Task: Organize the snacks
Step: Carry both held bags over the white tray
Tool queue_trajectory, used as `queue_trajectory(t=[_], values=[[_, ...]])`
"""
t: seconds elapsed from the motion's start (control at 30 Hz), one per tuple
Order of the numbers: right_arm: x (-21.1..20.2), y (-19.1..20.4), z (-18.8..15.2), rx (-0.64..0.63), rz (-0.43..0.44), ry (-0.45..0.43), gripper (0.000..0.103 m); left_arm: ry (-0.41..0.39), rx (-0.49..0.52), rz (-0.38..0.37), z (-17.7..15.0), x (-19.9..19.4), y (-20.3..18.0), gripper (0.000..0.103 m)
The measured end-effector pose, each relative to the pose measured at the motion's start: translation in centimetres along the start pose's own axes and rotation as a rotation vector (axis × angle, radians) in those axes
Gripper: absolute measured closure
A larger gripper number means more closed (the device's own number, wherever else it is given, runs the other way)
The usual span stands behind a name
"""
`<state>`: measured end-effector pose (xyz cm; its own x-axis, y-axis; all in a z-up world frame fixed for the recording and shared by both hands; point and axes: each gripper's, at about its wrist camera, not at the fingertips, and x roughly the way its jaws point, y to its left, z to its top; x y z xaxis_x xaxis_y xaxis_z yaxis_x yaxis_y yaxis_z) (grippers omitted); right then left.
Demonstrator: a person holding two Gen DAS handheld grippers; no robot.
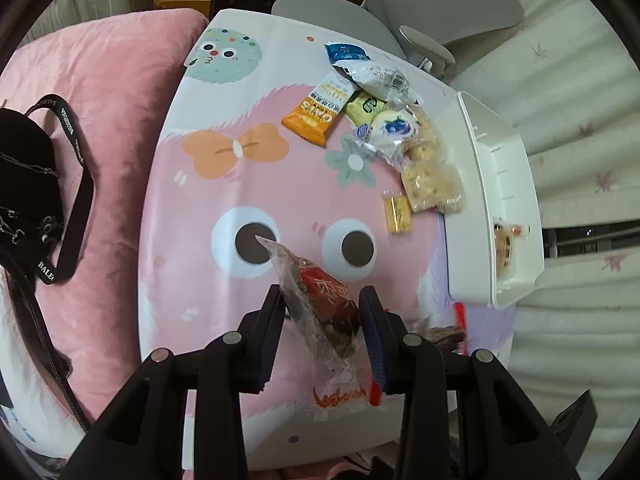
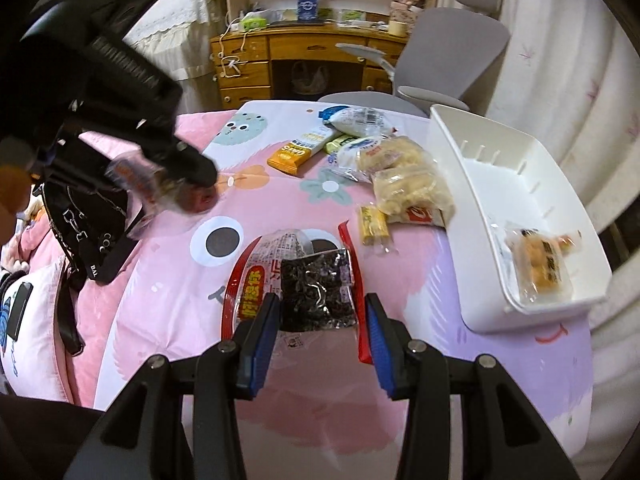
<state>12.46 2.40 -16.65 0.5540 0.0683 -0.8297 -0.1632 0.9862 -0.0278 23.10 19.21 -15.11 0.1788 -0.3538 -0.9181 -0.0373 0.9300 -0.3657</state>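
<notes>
My left gripper (image 1: 322, 300) is shut on a clear snack packet with a red label (image 1: 320, 300), held above the pink cartoon table top (image 1: 240, 192). In the right wrist view it hangs at the upper left with that packet (image 2: 152, 184). My right gripper (image 2: 322, 304) is shut on a red-edged packet with dark contents (image 2: 312, 280) above the table (image 2: 180, 300). A pile of snacks, among them an orange oat bar (image 1: 316, 112) (image 2: 290, 156), lies at the far right. The white bin (image 1: 500, 176) (image 2: 500, 168) holds one orange snack packet (image 2: 540, 264).
A black chained bag (image 1: 28, 184) (image 2: 88, 208) rests on a pink pillow (image 1: 120, 80) left of the table. A grey office chair (image 2: 448, 52) and a wooden desk (image 2: 280, 60) stand behind it. White bedding (image 1: 580, 100) lies to the right.
</notes>
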Motion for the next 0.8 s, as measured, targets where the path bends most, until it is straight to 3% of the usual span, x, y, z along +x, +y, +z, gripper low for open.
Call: queue_trajectory(t=[0.33, 0.57, 0.8], values=[[-3.8, -2.9, -1.2, 0.098, -0.073, -0.032, 0.061, -0.042, 0.098, -0.037, -3.6, -1.7, -1.9, 0.066], [-5.3, -7.1, -2.2, 0.179, -0.107, -0.033, 0.061, -0.142, 0.221, -0.077, -4.8, -3.1, -6.0, 0.066], [-6.2, -12.2, -1.9, 0.179, -0.089, -0.043, 0.061, -0.230, 0.234, -0.131, -5.5, -3.6, -11.1, 0.066]])
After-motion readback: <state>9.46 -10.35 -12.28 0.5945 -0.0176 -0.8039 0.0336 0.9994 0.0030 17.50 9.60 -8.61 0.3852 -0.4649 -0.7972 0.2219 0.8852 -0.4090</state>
